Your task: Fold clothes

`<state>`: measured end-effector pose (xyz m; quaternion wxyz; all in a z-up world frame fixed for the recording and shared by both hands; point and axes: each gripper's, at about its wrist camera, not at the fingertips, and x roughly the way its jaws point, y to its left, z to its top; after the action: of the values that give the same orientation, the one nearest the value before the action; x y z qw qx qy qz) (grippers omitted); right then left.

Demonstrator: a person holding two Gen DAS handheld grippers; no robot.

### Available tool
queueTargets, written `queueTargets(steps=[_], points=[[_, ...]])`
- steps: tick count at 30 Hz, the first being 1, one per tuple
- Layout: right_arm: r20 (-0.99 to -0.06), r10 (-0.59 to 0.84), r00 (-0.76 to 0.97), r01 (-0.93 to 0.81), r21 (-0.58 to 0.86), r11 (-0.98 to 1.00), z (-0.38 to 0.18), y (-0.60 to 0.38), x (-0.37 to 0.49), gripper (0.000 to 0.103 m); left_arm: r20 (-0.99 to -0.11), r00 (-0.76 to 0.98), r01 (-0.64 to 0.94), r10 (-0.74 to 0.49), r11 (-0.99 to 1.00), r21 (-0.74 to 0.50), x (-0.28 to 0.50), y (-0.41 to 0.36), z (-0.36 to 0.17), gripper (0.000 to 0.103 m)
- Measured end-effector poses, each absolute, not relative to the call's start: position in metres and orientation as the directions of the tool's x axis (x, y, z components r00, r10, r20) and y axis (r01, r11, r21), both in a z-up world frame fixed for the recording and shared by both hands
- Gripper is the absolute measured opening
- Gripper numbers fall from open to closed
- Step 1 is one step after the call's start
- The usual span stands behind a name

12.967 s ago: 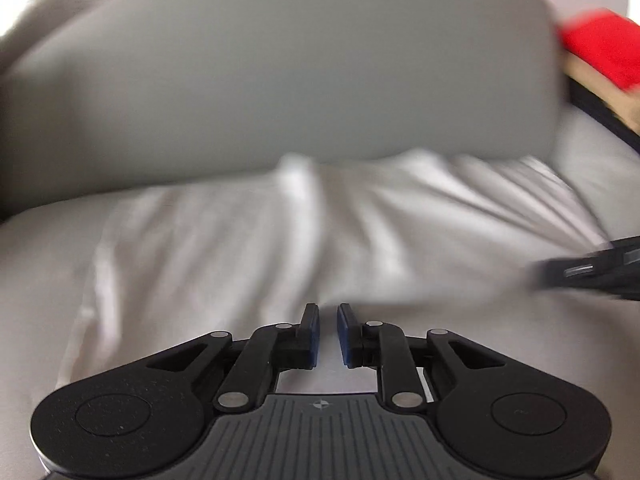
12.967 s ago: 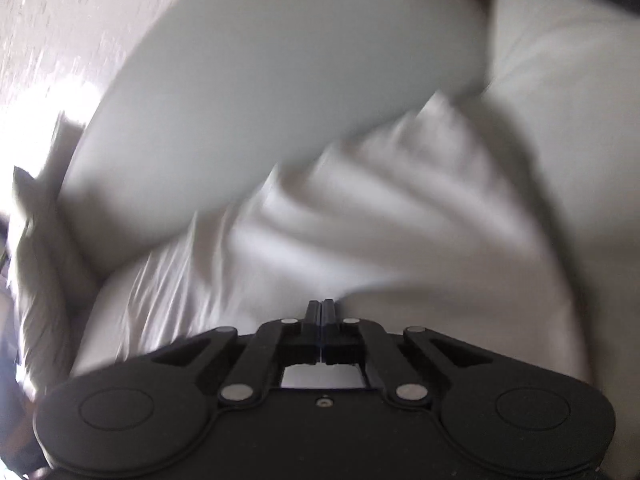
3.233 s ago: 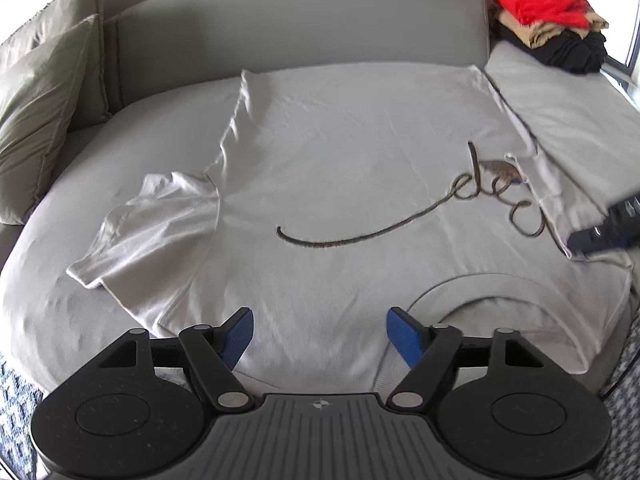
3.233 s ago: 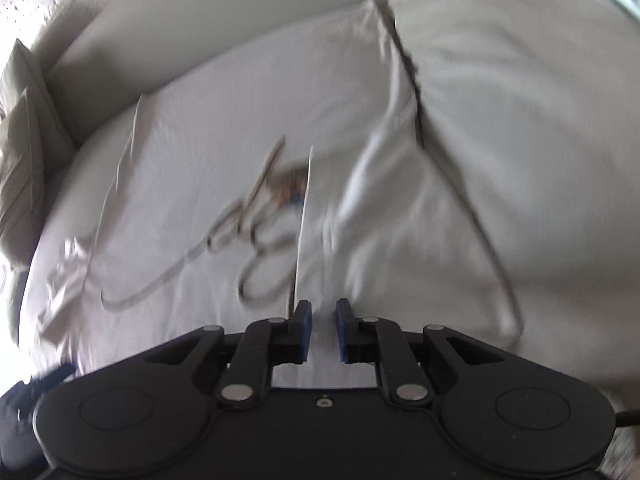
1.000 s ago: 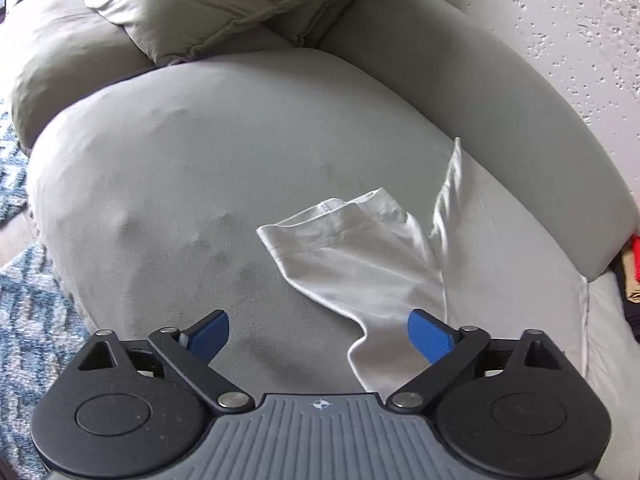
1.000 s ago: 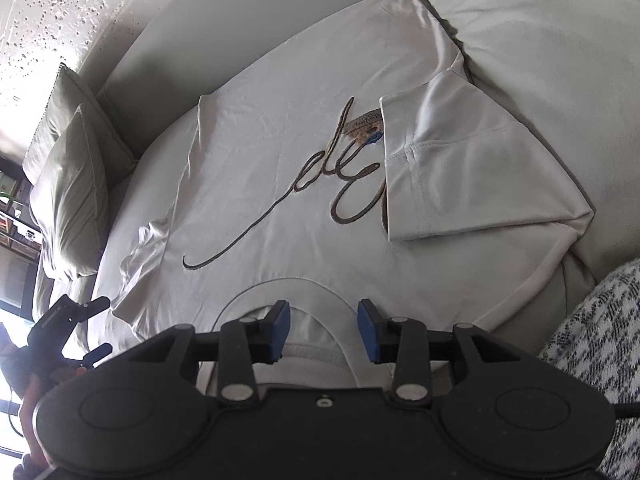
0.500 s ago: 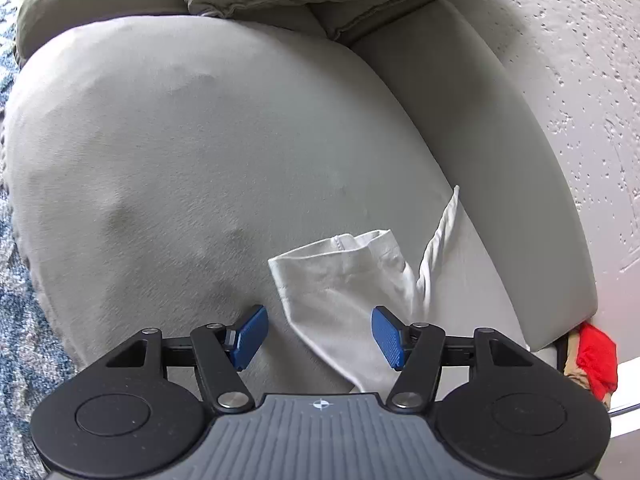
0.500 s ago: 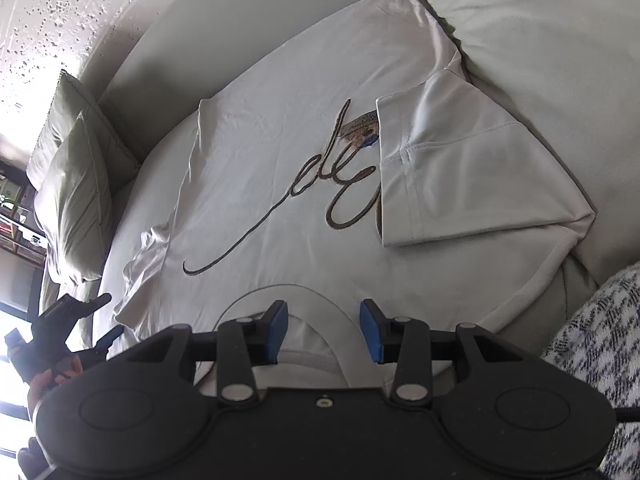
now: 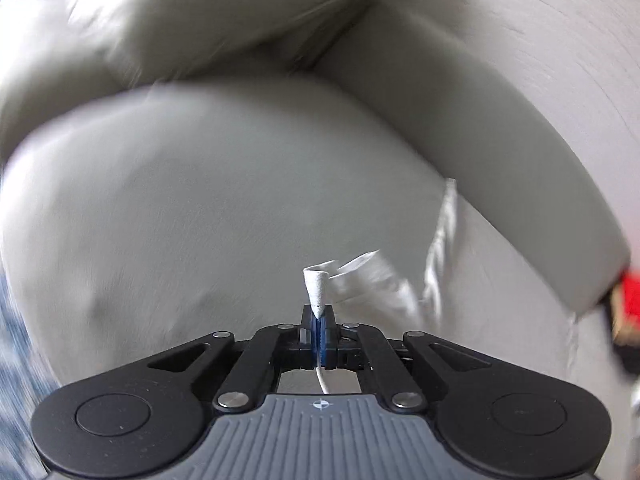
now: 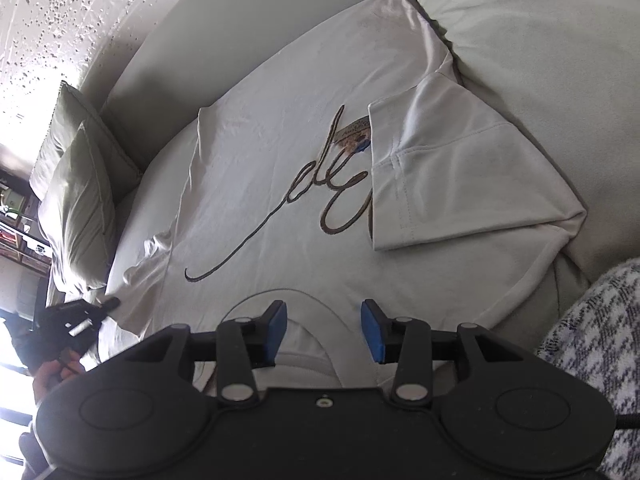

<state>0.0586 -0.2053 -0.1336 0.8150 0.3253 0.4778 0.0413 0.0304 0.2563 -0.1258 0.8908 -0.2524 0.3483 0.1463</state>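
Left view alone shows the left tongs [image 9: 319, 316] pinching the sleeve [image 9: 320, 288] hem; right view shows the T-shirt [image 10: 280, 184] spread centre-frame, right tongs [image 10: 322, 330] parted, empty, above its collar.

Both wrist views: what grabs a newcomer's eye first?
In the right wrist view, the brown script lettering running across the white T-shirt spread on the grey sofa, with one sleeve already folded over it. In the left wrist view, the left gripper is shut on the other sleeve's edge. The right gripper hangs open above the collar.
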Motion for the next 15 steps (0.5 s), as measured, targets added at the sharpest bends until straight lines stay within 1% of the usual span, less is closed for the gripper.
queueTargets(steps=[2, 5, 6, 8, 9, 10, 11, 12, 13, 14, 15], points=[[-0.747, 0.376, 0.548, 0.246, 0.573, 0.782, -0.133, -0.208, 0.056, 0.041, -0.658, 0.744, -0.340, 0.117, 0.914, -0.222, 0.034, 0.220, -0.105, 0.000], [-0.736, 0.379, 0.561, 0.252, 0.588, 0.768, -0.132, -0.213, 0.052, 0.041, -0.595, 0.797, -0.156, 0.105, 0.987, -0.034, 0.037, 0.153, -0.081, 0.000], [-0.733, 0.379, 0.564, 0.254, 0.591, 0.765, -0.132, -0.215, 0.051, 0.041, -0.586, 0.806, -0.087, 0.085, 0.996, 0.025, 0.035, 0.129, -0.079, 0.000], [-0.727, 0.379, 0.573, 0.259, 0.599, 0.758, -0.131, -0.221, 0.048, 0.042, -0.591, 0.805, 0.053, 0.052, 0.986, 0.159, 0.030, 0.081, -0.084, 0.000], [-0.724, 0.378, 0.577, 0.261, 0.602, 0.754, -0.131, -0.223, 0.046, 0.042, -0.605, 0.795, 0.123, 0.040, 0.966, 0.226, 0.028, 0.058, -0.090, 0.000], [-0.721, 0.378, 0.580, 0.261, 0.605, 0.752, -0.130, -0.225, 0.045, 0.043, -0.638, 0.769, 0.193, 0.030, 0.942, 0.276, 0.025, 0.041, -0.101, 0.000], [-0.718, 0.379, 0.584, 0.262, 0.608, 0.750, -0.129, -0.227, 0.044, 0.043, -0.677, 0.736, 0.253, 0.024, 0.917, 0.308, 0.023, 0.029, -0.112, 0.006], [-0.715, 0.379, 0.587, 0.262, 0.611, 0.747, -0.128, -0.228, 0.043, 0.043, -0.714, 0.699, 0.291, 0.029, 0.901, 0.321, 0.022, 0.024, -0.124, 0.016], [-0.711, 0.381, 0.591, 0.258, 0.614, 0.746, -0.127, -0.230, 0.041, 0.046, -0.743, 0.668, 0.304, 0.031, 0.900, 0.311, 0.020, 0.025, -0.130, 0.016], [-0.707, 0.383, 0.595, 0.254, 0.617, 0.745, -0.126, -0.232, 0.040, 0.048, -0.759, 0.651, 0.288, 0.018, 0.919, 0.269, 0.014, 0.032, -0.129, 0.018], [-0.702, 0.384, 0.600, 0.250, 0.620, 0.744, -0.124, -0.233, 0.038, 0.049, -0.773, 0.634, 0.270, 0.005, 0.936, 0.227, 0.008, 0.040, -0.129, 0.025]])
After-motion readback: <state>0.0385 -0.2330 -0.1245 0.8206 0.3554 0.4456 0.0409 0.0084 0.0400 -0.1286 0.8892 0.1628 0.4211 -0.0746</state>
